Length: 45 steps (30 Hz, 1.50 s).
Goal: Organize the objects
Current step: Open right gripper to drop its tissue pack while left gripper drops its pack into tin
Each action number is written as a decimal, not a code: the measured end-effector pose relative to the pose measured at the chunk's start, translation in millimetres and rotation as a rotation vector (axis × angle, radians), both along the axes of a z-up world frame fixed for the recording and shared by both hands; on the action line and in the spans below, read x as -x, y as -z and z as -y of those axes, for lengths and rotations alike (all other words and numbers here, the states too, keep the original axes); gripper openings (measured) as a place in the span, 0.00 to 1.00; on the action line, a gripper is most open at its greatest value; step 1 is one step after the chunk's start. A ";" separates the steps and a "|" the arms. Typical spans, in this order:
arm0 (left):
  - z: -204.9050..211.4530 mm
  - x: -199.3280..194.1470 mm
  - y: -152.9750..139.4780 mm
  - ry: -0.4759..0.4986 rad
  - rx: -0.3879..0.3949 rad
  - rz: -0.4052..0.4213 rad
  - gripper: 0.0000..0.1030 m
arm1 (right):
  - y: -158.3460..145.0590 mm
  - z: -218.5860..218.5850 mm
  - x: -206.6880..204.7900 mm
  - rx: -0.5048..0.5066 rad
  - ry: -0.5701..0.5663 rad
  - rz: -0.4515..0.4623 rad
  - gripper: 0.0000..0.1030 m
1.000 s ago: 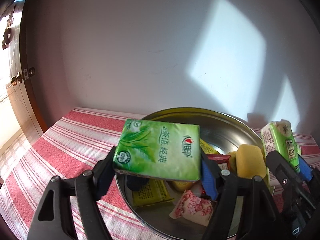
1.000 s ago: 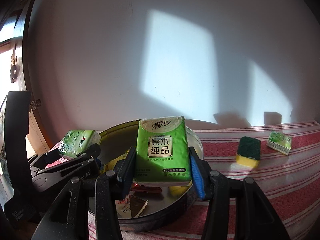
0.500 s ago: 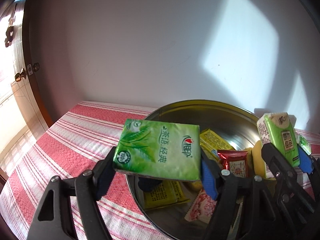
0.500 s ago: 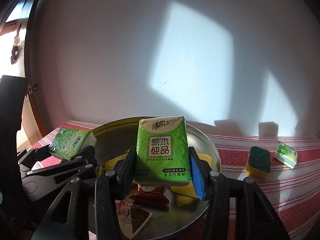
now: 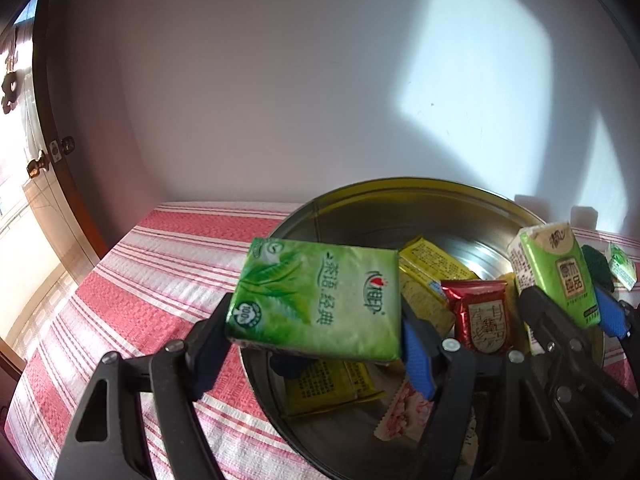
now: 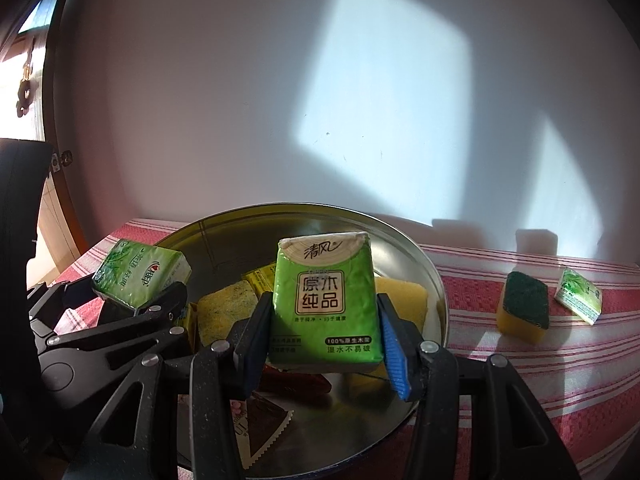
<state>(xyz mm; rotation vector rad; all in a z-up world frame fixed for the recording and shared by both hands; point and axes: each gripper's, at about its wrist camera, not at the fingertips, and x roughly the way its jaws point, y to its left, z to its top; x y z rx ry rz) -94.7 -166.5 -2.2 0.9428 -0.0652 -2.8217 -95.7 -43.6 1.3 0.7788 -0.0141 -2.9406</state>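
Note:
My left gripper [image 5: 316, 344] is shut on a green tissue pack with a leaf print [image 5: 316, 300], held flat over the left rim of a round metal tray [image 5: 360, 196]. That leaf-print pack [image 6: 140, 276] shows at the left of the right wrist view. My right gripper [image 6: 324, 340] is shut on a second green tissue pack [image 6: 324, 300], upright above the metal tray [image 6: 424, 264]. This upright pack [image 5: 556, 276] appears at the right in the left wrist view. In the tray lie yellow packets [image 5: 424, 272], a red packet [image 5: 480, 320], a floral packet [image 5: 404, 416] and yellow sponges [image 6: 228, 312].
The tray sits on a red and white striped cloth [image 5: 140, 280] against a white wall. To the right of the tray on the striped cloth [image 6: 520, 380] lie a green and yellow sponge [image 6: 522, 308] and a small green tissue pack [image 6: 578, 296]. A door edge [image 5: 52, 152] stands at the far left.
Both views have shifted so the tray shows further right in the left view and more centred in the right view. Both packs stay clamped in their jaws.

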 end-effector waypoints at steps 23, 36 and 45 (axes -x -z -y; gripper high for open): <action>-14.9 4.1 9.6 -0.008 0.146 -0.011 0.72 | 4.3 12.0 2.8 -0.036 -0.029 0.065 0.51; -21.9 6.7 15.4 0.017 0.223 -0.010 1.00 | -4.8 6.9 -9.1 0.016 -0.060 0.002 0.75; -13.5 0.9 1.8 0.026 0.130 -0.062 1.00 | -21.0 -15.9 -30.7 0.108 0.024 -0.129 0.75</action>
